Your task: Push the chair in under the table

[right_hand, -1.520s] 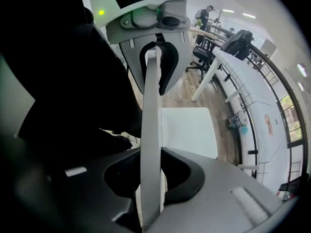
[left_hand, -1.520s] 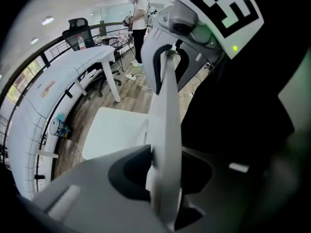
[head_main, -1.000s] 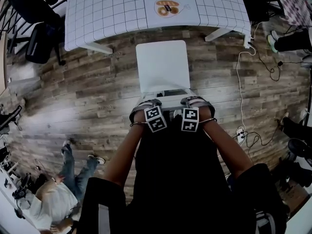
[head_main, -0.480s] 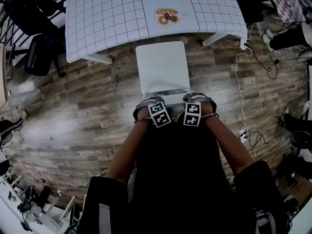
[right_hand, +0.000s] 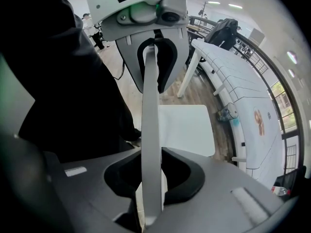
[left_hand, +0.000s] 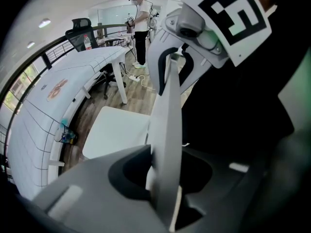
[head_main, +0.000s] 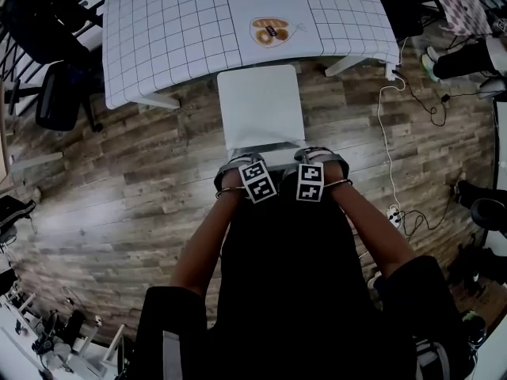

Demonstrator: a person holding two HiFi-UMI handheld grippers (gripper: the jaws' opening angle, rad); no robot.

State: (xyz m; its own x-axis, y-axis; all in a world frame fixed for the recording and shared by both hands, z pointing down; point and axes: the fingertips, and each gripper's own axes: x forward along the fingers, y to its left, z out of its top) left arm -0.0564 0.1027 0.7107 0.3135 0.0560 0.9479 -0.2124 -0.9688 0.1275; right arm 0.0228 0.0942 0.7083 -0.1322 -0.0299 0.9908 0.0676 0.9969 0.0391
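Our left gripper (left_hand: 164, 183) has its jaws drawn in to a narrow gap and clamped on the top edge of the backrest (left_hand: 167, 110), whose thin white panel runs up between the two dark pads. Our right gripper (right_hand: 150, 178) has the same hold. Its jaws are partly closed and pressed on either side of that same panel, just beside the left one. In the head view we see both grippers side by side on the backrest, pointing down, close in front of our body. The backrest belongs to the white chair (head_main: 260, 105), whose flat seat stretches away from the grippers toward the table (head_main: 174, 30). The far edge of the seat meets the near edge of the table's white, grid-patterned cloth, and almost the whole seat stands out in the open. The chair sits roughly centred along the table's near side, between its two white legs. A clear bag of pastries (head_main: 272, 30) lies on the cloth just beyond the seat. Under everything runs a wood plank floor (head_main: 142, 188). To our right a white cable (head_main: 386, 125) trails across the planks to a power strip (head_main: 390, 212), and to our left a black office chair (head_main: 59, 85) stands beside the table's corner.
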